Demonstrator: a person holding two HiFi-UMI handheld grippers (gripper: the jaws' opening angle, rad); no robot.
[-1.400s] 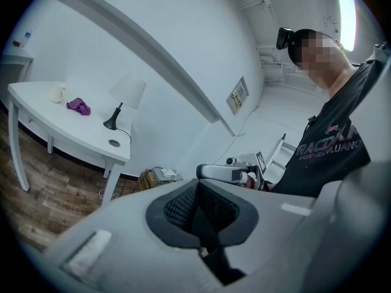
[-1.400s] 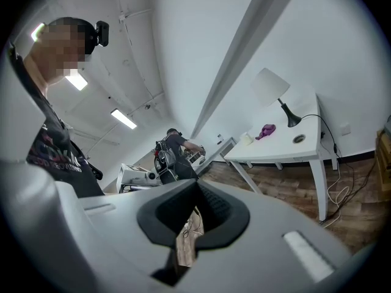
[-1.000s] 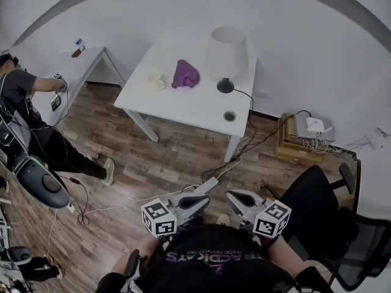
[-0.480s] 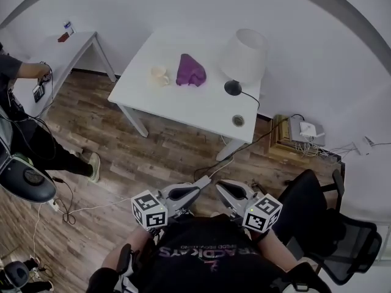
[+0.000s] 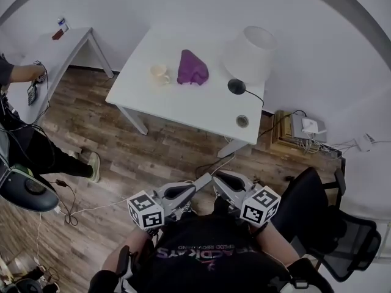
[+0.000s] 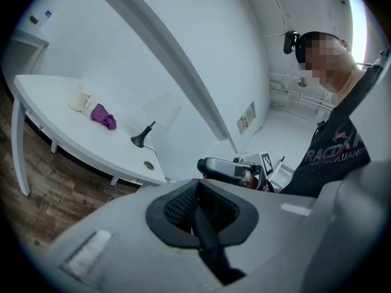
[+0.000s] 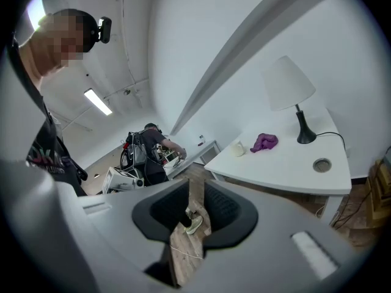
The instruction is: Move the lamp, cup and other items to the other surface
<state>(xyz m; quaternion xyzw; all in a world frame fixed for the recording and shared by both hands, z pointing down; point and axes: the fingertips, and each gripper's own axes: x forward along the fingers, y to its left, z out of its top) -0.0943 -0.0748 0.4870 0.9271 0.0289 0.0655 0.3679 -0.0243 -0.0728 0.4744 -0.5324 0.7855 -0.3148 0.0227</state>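
Observation:
On the white table (image 5: 171, 105) stand a cream cup (image 5: 160, 73), a crumpled purple cloth (image 5: 192, 68) and a white-shaded lamp (image 5: 252, 46) on a black base. Both grippers are held low in front of my body, well short of the table. The left gripper (image 5: 197, 185) is shut with nothing in it; its view shows the pads (image 6: 197, 191) meeting, with the cup (image 6: 79, 97), cloth (image 6: 104, 117) and lamp (image 6: 160, 112) far off. The right gripper (image 5: 221, 180) is open; its jaws have just been opening, with only floor showing in the gap (image 7: 195, 188). Its view shows the lamp (image 7: 290, 84), cloth (image 7: 264, 141) and cup (image 7: 237, 148).
A second white table (image 5: 61, 47) stands at the far left, where a person (image 5: 18, 75) is working. A black office chair (image 5: 330, 224) is close on my right. Cables run over the wood floor to a box of devices (image 5: 305, 130) by the wall.
I have come nearer the white table, which now looks larger. Both grippers came along, still held low in front of me. The person at the left has slid toward the picture's edge.

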